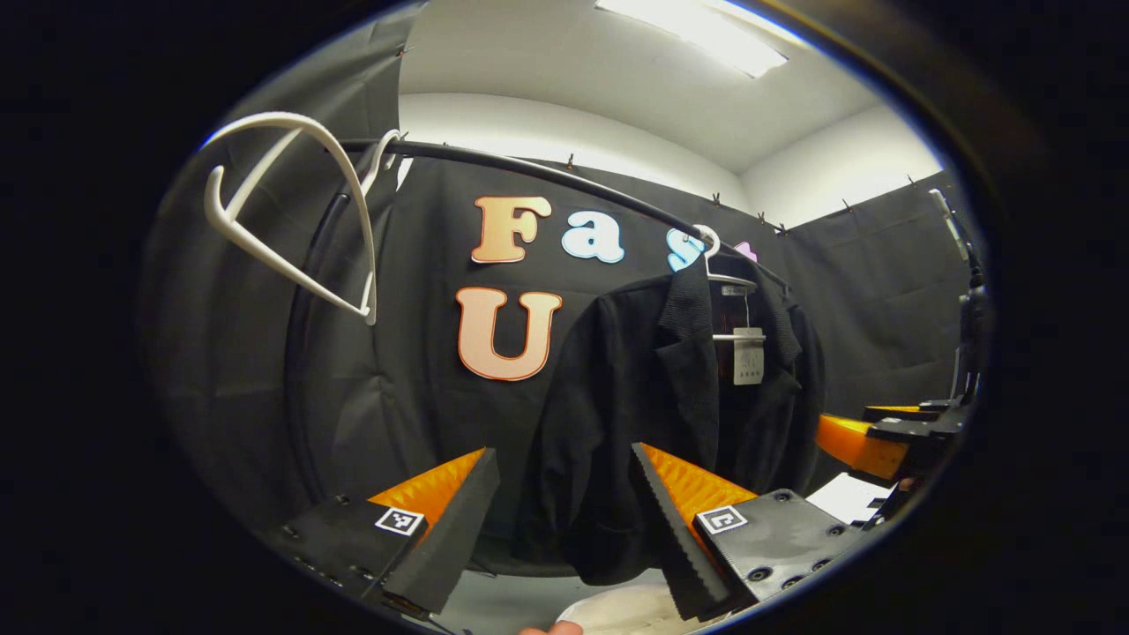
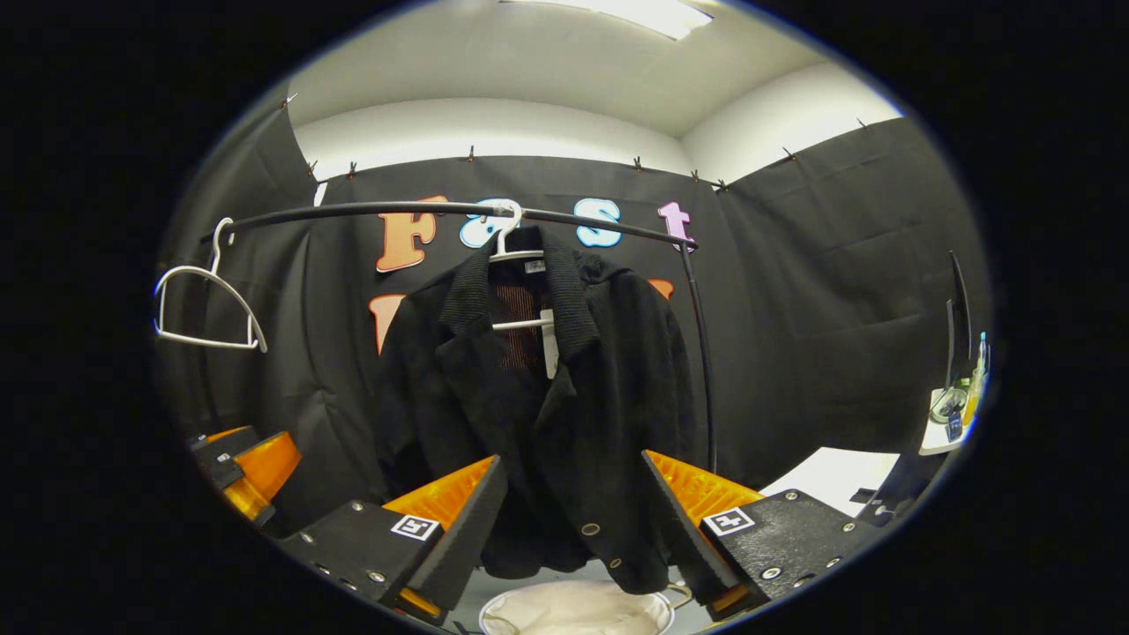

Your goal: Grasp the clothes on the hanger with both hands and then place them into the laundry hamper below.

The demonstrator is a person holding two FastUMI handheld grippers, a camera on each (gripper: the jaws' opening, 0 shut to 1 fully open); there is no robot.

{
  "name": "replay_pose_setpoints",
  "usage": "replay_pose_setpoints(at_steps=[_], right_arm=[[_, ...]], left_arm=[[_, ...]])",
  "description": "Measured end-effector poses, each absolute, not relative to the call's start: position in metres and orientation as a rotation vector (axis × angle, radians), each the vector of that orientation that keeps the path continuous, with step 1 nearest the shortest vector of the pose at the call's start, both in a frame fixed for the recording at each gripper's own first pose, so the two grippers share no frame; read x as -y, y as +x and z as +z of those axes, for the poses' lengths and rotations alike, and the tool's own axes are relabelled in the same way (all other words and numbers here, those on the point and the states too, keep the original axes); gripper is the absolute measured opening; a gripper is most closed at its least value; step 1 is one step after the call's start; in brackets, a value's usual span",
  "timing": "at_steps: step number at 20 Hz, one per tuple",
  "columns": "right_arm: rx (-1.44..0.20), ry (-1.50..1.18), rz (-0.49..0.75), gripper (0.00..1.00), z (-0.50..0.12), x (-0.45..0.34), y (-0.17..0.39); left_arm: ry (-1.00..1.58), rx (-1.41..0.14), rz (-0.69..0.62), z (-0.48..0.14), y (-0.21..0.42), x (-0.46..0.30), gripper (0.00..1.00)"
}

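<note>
Below, laundry hamper (image 2: 573, 608) holds pale fabric; jacket (image 2: 538, 414) hangs above.

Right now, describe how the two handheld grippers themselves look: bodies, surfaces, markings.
The left gripper has two wedge-shaped fingers with ridged, sawtooth inner faces, mounted on dark blocks with visible screws. Each block carries a small square black-and-white marker tag. The right gripper is built the same way, with a tag on each block. No sleeve or cable can be made out.
</note>
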State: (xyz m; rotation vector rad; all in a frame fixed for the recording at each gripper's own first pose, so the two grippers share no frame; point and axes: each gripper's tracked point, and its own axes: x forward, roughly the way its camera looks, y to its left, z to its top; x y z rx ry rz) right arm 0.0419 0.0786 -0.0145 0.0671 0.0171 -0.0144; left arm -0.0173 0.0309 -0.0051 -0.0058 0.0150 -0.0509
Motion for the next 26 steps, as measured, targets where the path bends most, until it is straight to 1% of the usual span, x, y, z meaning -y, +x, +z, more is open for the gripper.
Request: replay_pose_setpoints(at_steps=[5,7,12,13,14,15,16,17,18,19,20,21,22,23,24,25,26], right_arm=[[-0.018,0.017,-0.042,0.93,-0.024,-0.098,0.123],[-0.048,-0.03,-0.087,0.93,-0.037,-0.092,0.152],[-0.052,-0.116,-0.217,0.93,-0.05,-0.049,0.183],[-0.054,-0.126,-0.227,0.93,-0.05,-0.04,0.185],[-0.055,-0.13,-0.227,0.93,-0.052,-0.033,0.187],[-0.056,-0.132,-0.209,0.94,-0.053,-0.03,0.189],[-0.057,-0.138,-0.196,0.93,-0.053,-0.026,0.191],[-0.057,-0.151,-0.19,0.87,-0.052,-0.02,0.191],[-0.057,-0.165,-0.185,0.84,-0.052,-0.013,0.191],[-0.059,-0.175,-0.18,0.75,-0.051,-0.008,0.191],[-0.057,-0.179,-0.175,0.68,-0.049,-0.003,0.19],[-0.058,-0.181,-0.175,0.69,-0.047,0.002,0.19],[-0.058,-0.18,-0.17,0.48,-0.045,0.004,0.188],[-0.057,-0.177,-0.157,0.28,-0.043,0.005,0.185],[-0.053,-0.175,-0.144,0.28,-0.041,0.005,0.183],[-0.051,-0.177,-0.127,0.19,-0.039,0.004,0.182],[-0.049,-0.177,-0.108,0.16,-0.037,0.002,0.178]], left_arm=[[-0.013,-0.024,-0.043,-0.005,-0.03,-0.05,0.96],[-0.009,-0.025,-0.019,-0.006,-0.035,-0.061,0.96],[-0.025,-0.058,0.042,-0.021,-0.041,-0.087,0.96],[-0.029,-0.063,0.048,-0.022,-0.041,-0.089,0.96],[-0.031,-0.065,0.049,-0.025,-0.038,-0.089,1.0],[-0.027,-0.069,0.046,-0.027,-0.036,-0.088,0.96],[-0.019,-0.07,0.044,-0.027,-0.034,-0.086,0.96],[-0.01,-0.067,0.035,-0.026,-0.031,-0.082,0.96],[-0.003,-0.06,0.023,-0.025,-0.027,-0.077,0.96],[0.001,-0.05,0.005,-0.022,-0.024,-0.069,1.0],[0.001,-0.041,-0.017,-0.021,-0.021,-0.06,0.96],[0.004,-0.032,-0.043,-0.017,-0.016,-0.05,1.0],[-0.009,-0.028,-0.071,-0.015,-0.011,-0.038,0.96],[-0.029,-0.026,-0.106,-0.014,-0.003,-0.022,0.99],[-0.05,-0.022,-0.146,-0.013,0.007,-0.005,0.96],[-0.068,-0.02,-0.183,-0.011,0.017,0.013,0.96],[-0.082,-0.017,-0.217,-0.01,0.029,0.031,0.96]])
